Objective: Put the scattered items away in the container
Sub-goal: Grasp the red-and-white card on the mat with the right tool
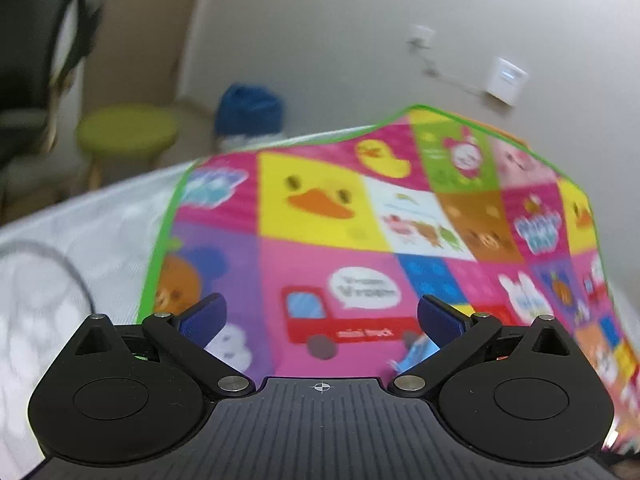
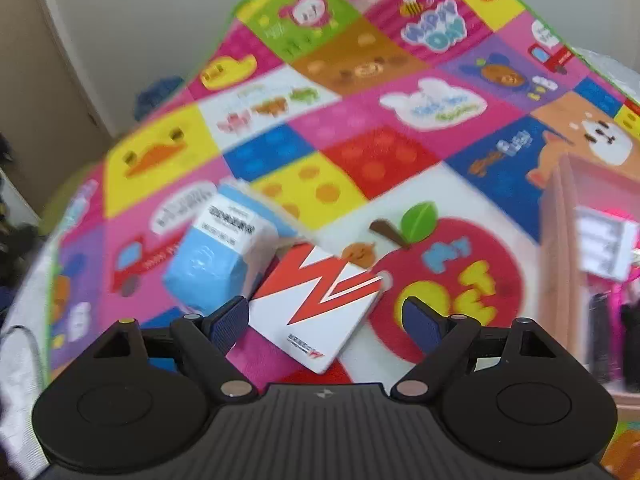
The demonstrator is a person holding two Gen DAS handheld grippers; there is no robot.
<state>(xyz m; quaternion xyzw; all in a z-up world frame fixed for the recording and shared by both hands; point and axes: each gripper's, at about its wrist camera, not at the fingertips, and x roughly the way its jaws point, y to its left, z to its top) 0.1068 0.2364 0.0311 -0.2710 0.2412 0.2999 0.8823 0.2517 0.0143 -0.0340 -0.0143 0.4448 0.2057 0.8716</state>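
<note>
"mini truck" on play mat (image 1: pixel 304 216) truck, "Happy Day" on mat sq, box txt blurred

cartoon play mat (image 1: pixel 320 216), green stool (image 1: pixel 127 130), black chair (image 1: pixel 32 60).

Bright cartoon-patchwork mat (image 2: pixel 360 152) edged green, pale blue and white carton (image 2: pixel 218 252), white box (image 2: pixel 316 308) with red zigzag, pink container (image 2: pixel 560 240).
</note>
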